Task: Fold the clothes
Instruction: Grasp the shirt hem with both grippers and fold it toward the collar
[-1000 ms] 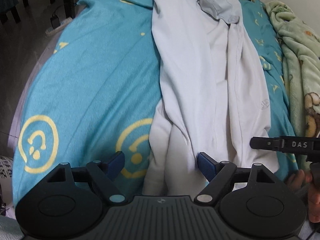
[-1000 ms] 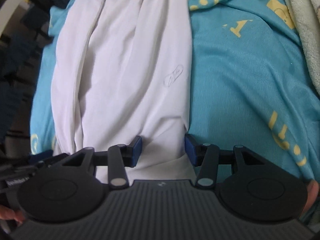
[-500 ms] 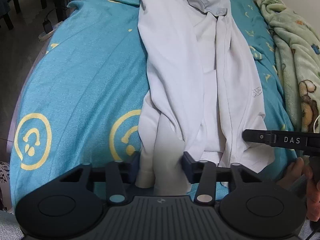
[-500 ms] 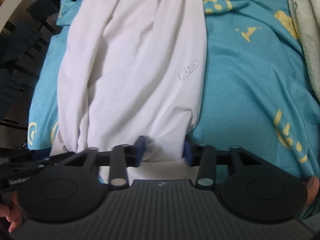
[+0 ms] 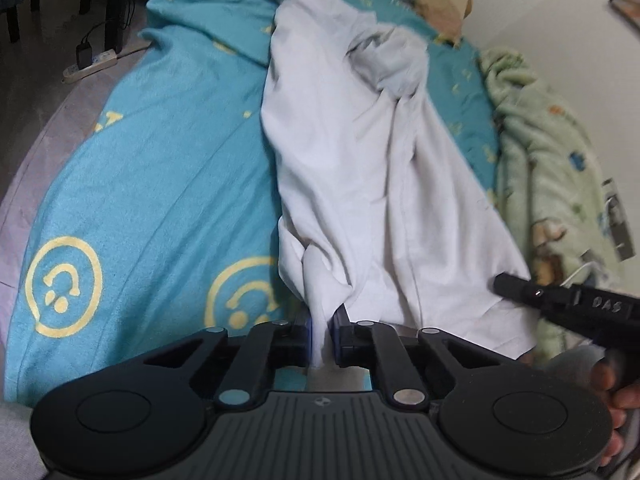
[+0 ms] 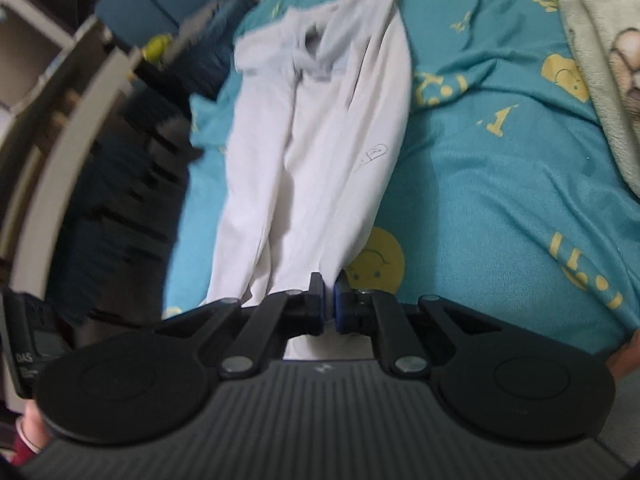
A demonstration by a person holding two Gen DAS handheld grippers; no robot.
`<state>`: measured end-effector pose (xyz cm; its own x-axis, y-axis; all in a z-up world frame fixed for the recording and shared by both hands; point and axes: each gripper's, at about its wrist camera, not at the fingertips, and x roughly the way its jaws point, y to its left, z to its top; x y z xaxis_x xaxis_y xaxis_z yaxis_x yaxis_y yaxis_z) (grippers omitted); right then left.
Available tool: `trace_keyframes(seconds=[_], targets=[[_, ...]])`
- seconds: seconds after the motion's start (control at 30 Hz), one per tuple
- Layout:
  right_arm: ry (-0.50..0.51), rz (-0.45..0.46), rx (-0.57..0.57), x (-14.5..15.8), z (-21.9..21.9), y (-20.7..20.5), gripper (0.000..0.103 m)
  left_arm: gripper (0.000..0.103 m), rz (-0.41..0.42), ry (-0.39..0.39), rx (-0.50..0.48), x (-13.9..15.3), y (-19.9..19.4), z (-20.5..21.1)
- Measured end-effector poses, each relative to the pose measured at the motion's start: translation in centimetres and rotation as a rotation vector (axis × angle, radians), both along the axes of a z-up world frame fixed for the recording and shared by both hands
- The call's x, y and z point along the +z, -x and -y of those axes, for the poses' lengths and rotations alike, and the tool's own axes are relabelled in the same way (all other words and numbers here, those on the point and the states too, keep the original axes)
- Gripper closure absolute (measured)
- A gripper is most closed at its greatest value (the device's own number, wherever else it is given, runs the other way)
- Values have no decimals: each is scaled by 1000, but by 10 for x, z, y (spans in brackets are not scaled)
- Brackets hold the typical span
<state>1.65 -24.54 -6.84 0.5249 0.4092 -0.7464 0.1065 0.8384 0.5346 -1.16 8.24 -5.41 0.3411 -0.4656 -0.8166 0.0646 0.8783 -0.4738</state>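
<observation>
The left gripper (image 5: 323, 330) is clamped tight on a bunched corner of the white garment (image 5: 360, 184), the cloth squeezed into a narrow twist between its blue pads (image 5: 307, 328). From that pinch the garment runs straight ahead and away from the claw, stretched in long folds over the teal bedspread (image 5: 160, 168), with a grey hood-like bundle (image 5: 390, 62) at its far end. To the left of the claw, on the bedspread, lie two yellow smiley prints (image 5: 62, 286). To the right of the claw the garment's hem sags toward the right gripper's black body (image 5: 568, 310), which reaches in from the right edge with a hand (image 5: 612, 380) below it. Beyond that lies a pale green fleece blanket (image 5: 548, 168).

In the right wrist view, the right gripper (image 6: 328, 306) is likewise closed on the garment (image 6: 320, 152), its near edge nipped between the pads (image 6: 318, 300). The cloth spreads ahead and slightly left of the claw, a small outlined logo (image 6: 372, 156) on its right fold. A yellow smiley (image 6: 374, 260) sits just right of the pinch. Both views are blurred.
</observation>
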Motion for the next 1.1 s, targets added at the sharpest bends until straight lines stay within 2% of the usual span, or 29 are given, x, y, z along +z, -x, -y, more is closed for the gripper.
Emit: trace_keyframes(seconds=[0.2, 0.43, 0.6, 0.7, 0.8, 0.93, 1.1], targets=[[-76, 76, -33, 22, 12, 18, 96, 95, 74, 104, 39, 43, 12, -13], [-123, 149, -36, 52, 22, 50, 96, 96, 167, 156, 38, 107, 55, -18], [-136, 212, -18, 75, 29, 92, 96, 96, 229, 175, 25, 145, 108, -24], [-138, 236, -13, 83, 33, 122, 96, 96, 252, 199, 18, 158, 142, -26], [-135, 240, -14, 88, 32, 134, 96, 96, 272, 197, 20, 166, 160, -26], [-128, 252, -42, 97, 34, 116, 96, 96, 282, 203, 49, 174, 145, -23], [-129, 223, -89, 96, 44, 58, 96, 95, 299, 150, 80, 174, 78, -7]])
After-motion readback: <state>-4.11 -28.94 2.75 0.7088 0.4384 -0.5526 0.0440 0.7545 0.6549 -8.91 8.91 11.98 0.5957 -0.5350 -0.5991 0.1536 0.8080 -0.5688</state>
